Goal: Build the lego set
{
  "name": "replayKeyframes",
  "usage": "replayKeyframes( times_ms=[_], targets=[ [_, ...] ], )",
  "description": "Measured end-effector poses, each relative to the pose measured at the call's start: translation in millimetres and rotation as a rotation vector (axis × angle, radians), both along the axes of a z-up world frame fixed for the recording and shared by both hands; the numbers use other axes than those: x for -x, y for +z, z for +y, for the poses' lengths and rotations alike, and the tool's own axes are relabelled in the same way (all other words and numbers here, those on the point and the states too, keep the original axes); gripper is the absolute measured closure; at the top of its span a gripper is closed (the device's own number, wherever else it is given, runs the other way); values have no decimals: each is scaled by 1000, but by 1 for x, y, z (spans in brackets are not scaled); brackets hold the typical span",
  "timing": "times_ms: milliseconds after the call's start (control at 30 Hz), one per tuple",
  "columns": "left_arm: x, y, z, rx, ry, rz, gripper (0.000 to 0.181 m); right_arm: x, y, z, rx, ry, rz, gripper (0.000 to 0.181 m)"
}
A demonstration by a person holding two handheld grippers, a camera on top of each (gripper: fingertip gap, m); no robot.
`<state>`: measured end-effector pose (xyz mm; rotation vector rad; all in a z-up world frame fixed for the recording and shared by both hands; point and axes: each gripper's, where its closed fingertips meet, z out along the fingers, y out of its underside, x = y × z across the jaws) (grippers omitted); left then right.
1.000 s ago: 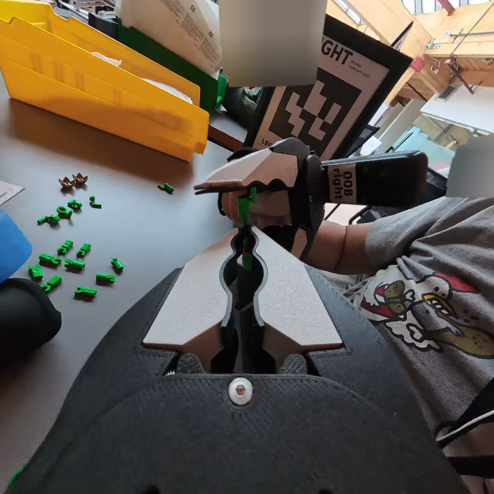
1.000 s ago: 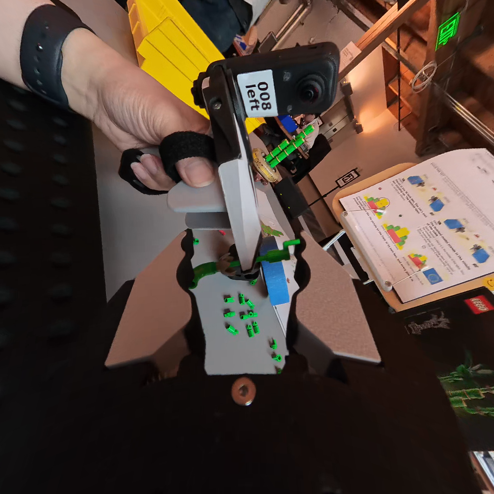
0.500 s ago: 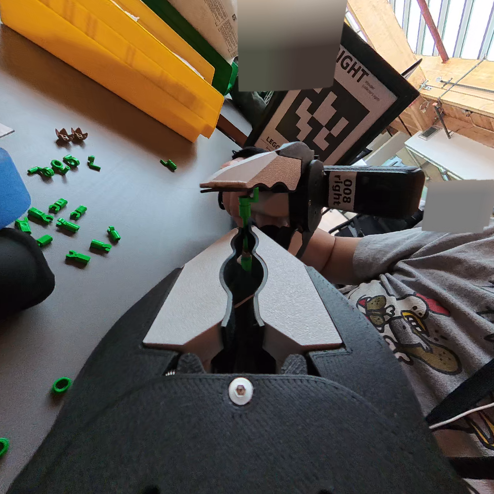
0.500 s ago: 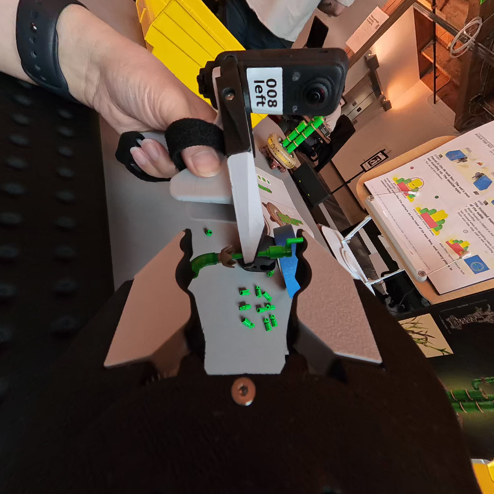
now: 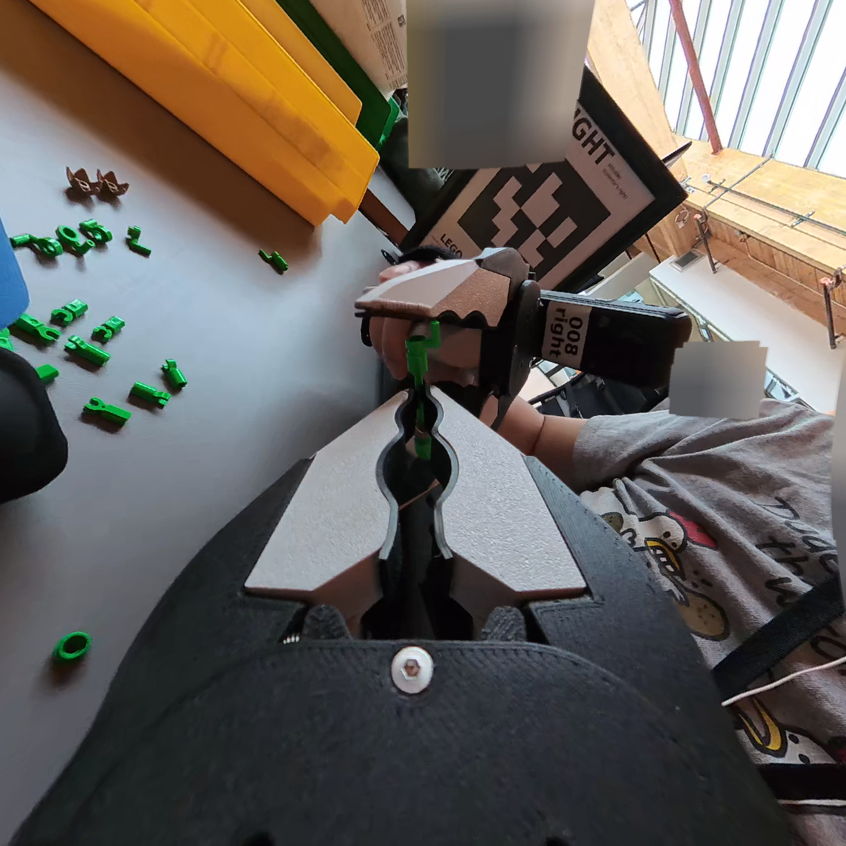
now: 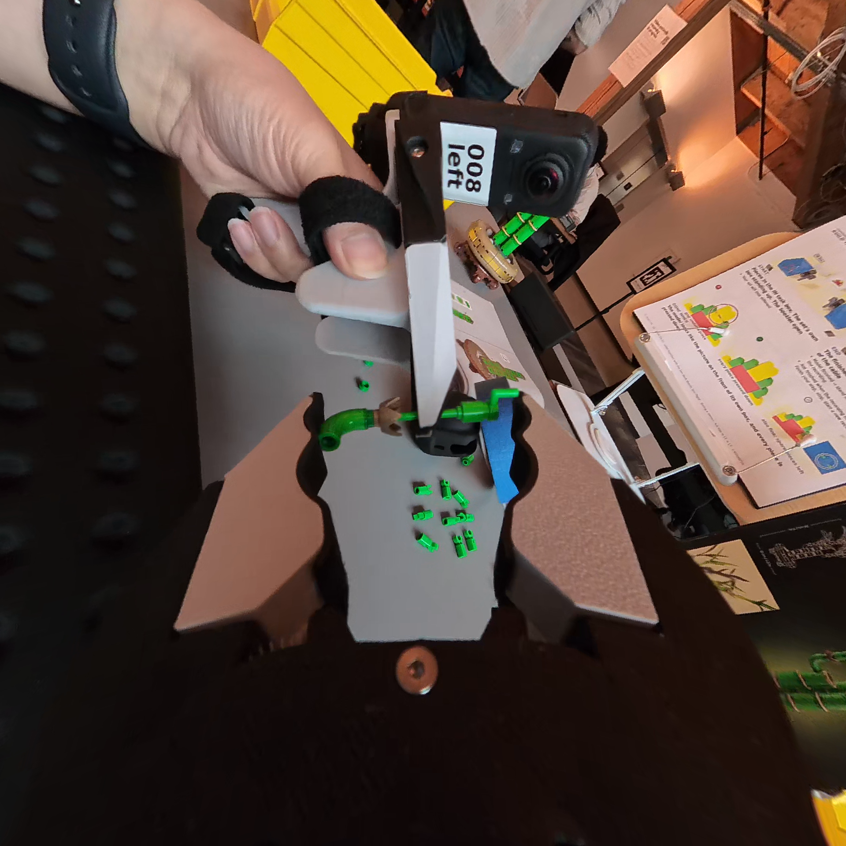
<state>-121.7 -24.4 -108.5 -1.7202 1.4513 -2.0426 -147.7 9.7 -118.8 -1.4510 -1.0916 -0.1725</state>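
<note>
My left gripper (image 5: 419, 403) is shut on a thin green stem (image 5: 417, 361) and holds it above the grey table (image 5: 229, 412). In the right wrist view the stem (image 6: 476, 409) lies crosswise, with a green elbow (image 6: 343, 423) and a brown leaf piece (image 6: 389, 414) at its left end and a small crank at its right end. The left gripper (image 6: 428, 412) pinches its middle from above. My right gripper (image 6: 421, 412) is open, with one finger at each end of the stem. It also shows in the left wrist view (image 5: 425, 297).
Several loose green pieces (image 6: 444, 512) lie on the table, also in the left wrist view (image 5: 91, 348), with two brown leaf pieces (image 5: 96, 181) and a green ring (image 5: 71, 648). Yellow bins (image 5: 229, 91), blue tape (image 6: 499, 448), a booklet (image 6: 485, 361) and a part-built model (image 6: 492, 258) are nearby. My left and right fingertips are right by each other.
Both grippers have shifted and tilted together a little. The left stays shut on the stem and the right stays open around it.
</note>
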Motion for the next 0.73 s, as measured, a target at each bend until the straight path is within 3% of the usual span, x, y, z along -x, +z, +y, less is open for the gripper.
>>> replayKeyframes(
  times_ms=[100, 733],
  targets=[
    [1, 0, -1, 19, -11, 6, 181, 3, -2, -2, 15, 20, 0, 109],
    [1, -5, -3, 5, -13, 32, 181, 5, -9, -5, 81, 58, 43, 109]
  ],
)
